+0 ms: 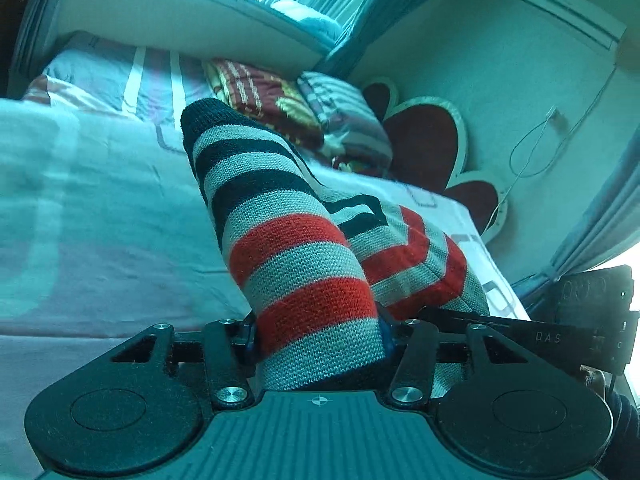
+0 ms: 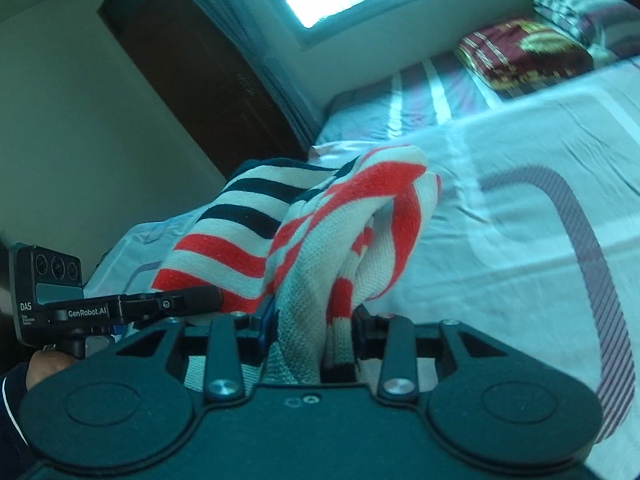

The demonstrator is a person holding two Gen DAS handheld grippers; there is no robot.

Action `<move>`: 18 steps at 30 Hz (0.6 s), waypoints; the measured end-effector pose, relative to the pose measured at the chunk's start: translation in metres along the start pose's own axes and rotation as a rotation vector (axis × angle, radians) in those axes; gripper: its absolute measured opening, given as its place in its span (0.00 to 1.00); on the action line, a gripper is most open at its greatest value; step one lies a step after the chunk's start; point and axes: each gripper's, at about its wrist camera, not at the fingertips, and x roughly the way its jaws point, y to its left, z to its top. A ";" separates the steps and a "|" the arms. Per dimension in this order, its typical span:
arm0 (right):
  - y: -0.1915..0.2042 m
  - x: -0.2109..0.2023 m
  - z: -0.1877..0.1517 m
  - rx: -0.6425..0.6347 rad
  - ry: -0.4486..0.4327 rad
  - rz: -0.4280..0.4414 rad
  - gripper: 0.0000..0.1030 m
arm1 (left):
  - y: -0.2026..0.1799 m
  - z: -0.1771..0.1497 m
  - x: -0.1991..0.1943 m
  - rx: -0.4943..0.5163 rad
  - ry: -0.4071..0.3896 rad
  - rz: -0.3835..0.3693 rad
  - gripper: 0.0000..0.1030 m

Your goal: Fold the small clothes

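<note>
Striped knit garment (image 1: pixel 296 240), lengthwise away from the cameras, clamped in both claws (image 1: pixel 320 340) (image 2: pixel 314 320).

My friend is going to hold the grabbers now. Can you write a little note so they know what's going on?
Left gripper: shut on the red, grey and dark-blue striped knitted garment, with the fabric bunched between its fingers.
Right gripper: shut on another part of the same striped knit.
Where things are: the knit hangs between both grippers, above the pale patterned bedsheet. A folded maroon blanket lies further up the bed.
Done: both grips taken.
Left: no neat fold shows yet; probably lay it flat, fold it and set it down.
</note>
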 end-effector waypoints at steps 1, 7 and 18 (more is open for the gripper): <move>0.011 0.002 0.002 -0.017 -0.002 0.003 0.35 | 0.002 0.001 -0.010 -0.002 -0.004 0.010 0.51; 0.069 0.018 0.003 -0.084 0.003 0.056 0.35 | 0.026 0.003 -0.078 -0.013 -0.049 0.048 0.51; 0.169 0.096 -0.018 -0.130 0.090 0.192 0.35 | 0.099 -0.022 -0.198 -0.076 -0.108 0.198 0.51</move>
